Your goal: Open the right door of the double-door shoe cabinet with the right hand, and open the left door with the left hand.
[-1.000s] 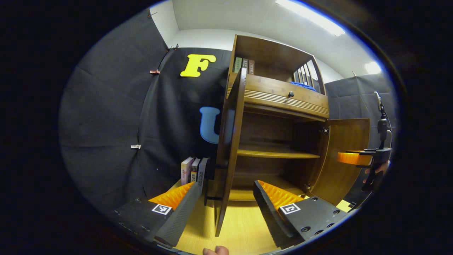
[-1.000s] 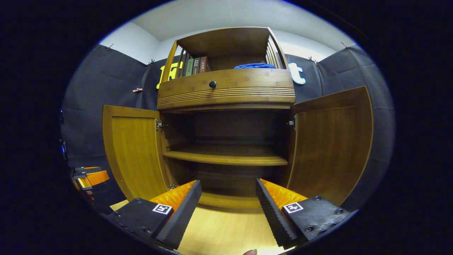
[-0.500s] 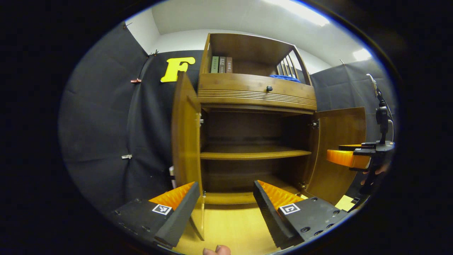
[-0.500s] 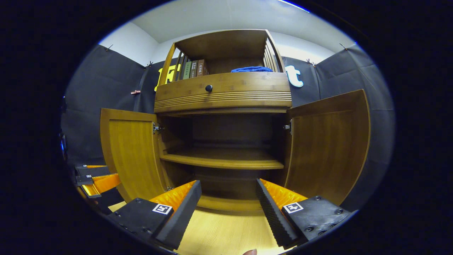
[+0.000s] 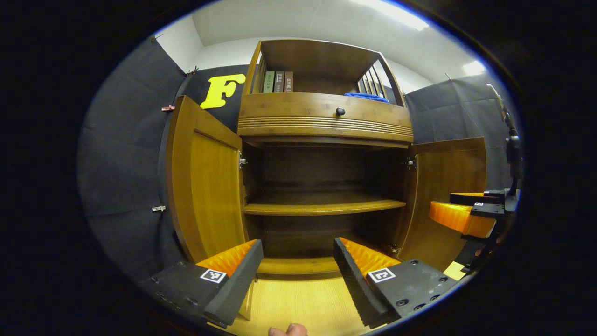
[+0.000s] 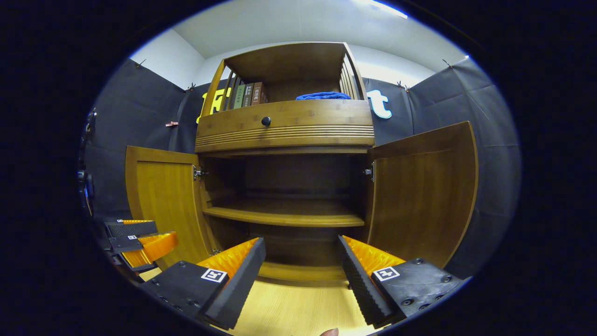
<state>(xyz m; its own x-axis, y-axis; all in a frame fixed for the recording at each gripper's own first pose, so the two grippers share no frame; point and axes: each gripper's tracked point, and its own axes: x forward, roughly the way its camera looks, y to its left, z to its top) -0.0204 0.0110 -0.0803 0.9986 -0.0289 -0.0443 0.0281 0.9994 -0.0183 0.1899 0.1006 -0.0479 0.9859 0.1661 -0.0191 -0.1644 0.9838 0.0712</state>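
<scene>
Cabinet [image 6: 284, 126] stands with left door [image 5: 205, 177] and right door [image 6: 419, 191] both swung open; left gripper [image 5: 298, 261] and right gripper [image 6: 301, 261] spread wide, holding nothing.

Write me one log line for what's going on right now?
left door: open | right door: open | left gripper: fingers apart, empty | right gripper: fingers apart, empty | cabinet shelf: bare

Books [image 5: 278, 81], blue cloth [image 6: 323, 96] on top
</scene>
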